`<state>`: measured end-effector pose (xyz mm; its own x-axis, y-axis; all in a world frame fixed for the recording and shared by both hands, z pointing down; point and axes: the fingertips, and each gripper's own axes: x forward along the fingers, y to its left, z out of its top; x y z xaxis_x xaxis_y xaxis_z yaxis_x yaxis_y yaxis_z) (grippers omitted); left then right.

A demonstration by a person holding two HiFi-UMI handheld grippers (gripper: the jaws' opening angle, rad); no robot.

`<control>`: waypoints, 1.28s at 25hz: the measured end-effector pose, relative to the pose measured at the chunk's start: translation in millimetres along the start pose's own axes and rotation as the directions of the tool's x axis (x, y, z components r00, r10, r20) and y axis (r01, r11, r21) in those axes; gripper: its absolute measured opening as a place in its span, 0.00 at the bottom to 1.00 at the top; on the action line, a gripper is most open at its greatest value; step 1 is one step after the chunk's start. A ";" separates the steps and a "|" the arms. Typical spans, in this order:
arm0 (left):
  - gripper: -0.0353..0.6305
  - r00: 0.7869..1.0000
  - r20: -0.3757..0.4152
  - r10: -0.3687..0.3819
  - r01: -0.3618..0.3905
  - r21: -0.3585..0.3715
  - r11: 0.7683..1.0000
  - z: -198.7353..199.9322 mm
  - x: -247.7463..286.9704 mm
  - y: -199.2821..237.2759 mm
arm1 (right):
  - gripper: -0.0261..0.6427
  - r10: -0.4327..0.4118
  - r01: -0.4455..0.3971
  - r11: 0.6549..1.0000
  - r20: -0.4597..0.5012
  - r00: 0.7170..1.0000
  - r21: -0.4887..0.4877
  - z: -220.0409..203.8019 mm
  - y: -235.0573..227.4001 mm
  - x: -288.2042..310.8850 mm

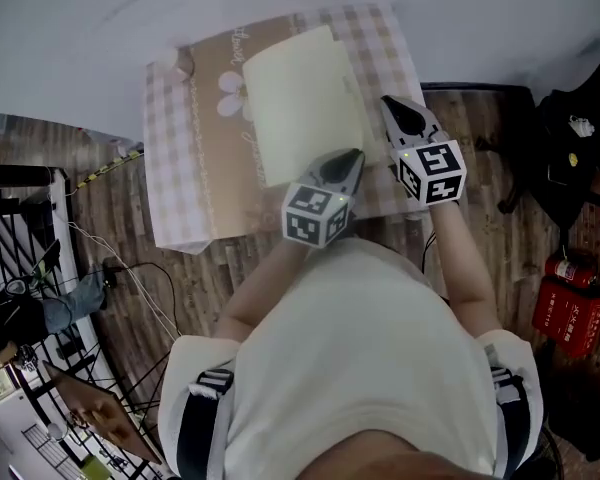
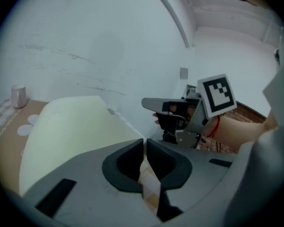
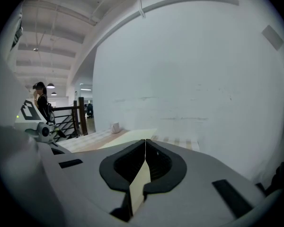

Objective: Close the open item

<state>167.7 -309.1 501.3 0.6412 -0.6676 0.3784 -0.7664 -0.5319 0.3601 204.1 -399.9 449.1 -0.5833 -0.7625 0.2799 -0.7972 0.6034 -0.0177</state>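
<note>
1. The task's item, a pale yellow folder (image 1: 305, 98), lies flat with its cover down on a brown flower-print mat (image 1: 215, 118). The mat lies over the checked cloth of the table (image 1: 175, 178).
2. The left gripper (image 1: 348, 158) is at the folder's near right corner. Its jaws are clenched together at the tips and grasp nothing. In the left gripper view (image 2: 145, 143) only checked cloth shows through the gap behind them.
3. The right gripper (image 1: 398, 108) is just to the right of the folder's right edge, above the checked cloth. Its jaws are likewise clenched and empty in its own view (image 3: 145, 143).
4. Whether either gripper touches the folder cannot be told.
5. A small pale cup (image 1: 185, 63) stands at the table's far left corner, well apart from both grippers.
</note>
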 end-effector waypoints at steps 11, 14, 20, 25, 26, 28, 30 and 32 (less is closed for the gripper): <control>0.07 0.992 -0.103 -0.067 0.067 -0.008 0.998 -23.0 28.5 -2.3 | 0.04 0.077 -0.096 0.992 -0.196 0.978 -0.088 -39.5 11.1 80.5; 0.07 0.989 -0.123 -0.076 0.075 -0.012 0.997 -27.9 34.8 -2.1 | 0.04 0.086 -0.115 0.988 -0.242 0.966 -0.105 -53.4 11.8 95.2; 0.08 0.984 -0.157 -0.086 0.084 -0.021 0.996 -34.5 43.2 -1.4 | 0.04 0.096 -0.144 0.982 -0.338 0.936 -0.120 -85.2 6.3 112.7; 0.08 0.979 -0.182 -0.087 0.085 -0.018 0.996 -39.2 46.8 -1.5 | 0.04 0.109 -0.159 0.980 -0.351 0.930 -0.116 -98.2 5.5 114.5; 0.08 0.979 -0.186 -0.086 0.085 -0.014 0.996 -40.1 47.5 -1.5 | 0.04 0.109 -0.157 0.981 -0.352 0.930 -0.110 -98.6 5.8 114.3; 0.09 0.978 -0.192 -0.083 0.083 -0.006 0.997 -41.8 48.8 -1.5 | 0.04 0.103 -0.141 0.986 -0.351 0.931 -0.084 -99.7 4.6 114.6; 0.10 0.977 -0.197 -0.081 0.083 0.003 0.997 -42.9 48.9 -2.5 | 0.04 0.099 -0.126 0.991 -0.352 0.931 -0.055 -100.6 3.1 114.8; 0.12 0.976 -0.202 -0.082 0.087 0.015 0.996 -43.8 48.5 -4.7 | 0.04 0.095 -0.120 0.992 -0.360 0.928 -0.046 -100.5 3.2 115.3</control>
<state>204.1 -316.3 555.4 0.6965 -0.5026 0.5121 -0.7083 -0.5958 0.3786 150.0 -462.4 577.7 -0.5613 -0.5658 0.6040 -0.7134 0.7007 -0.0066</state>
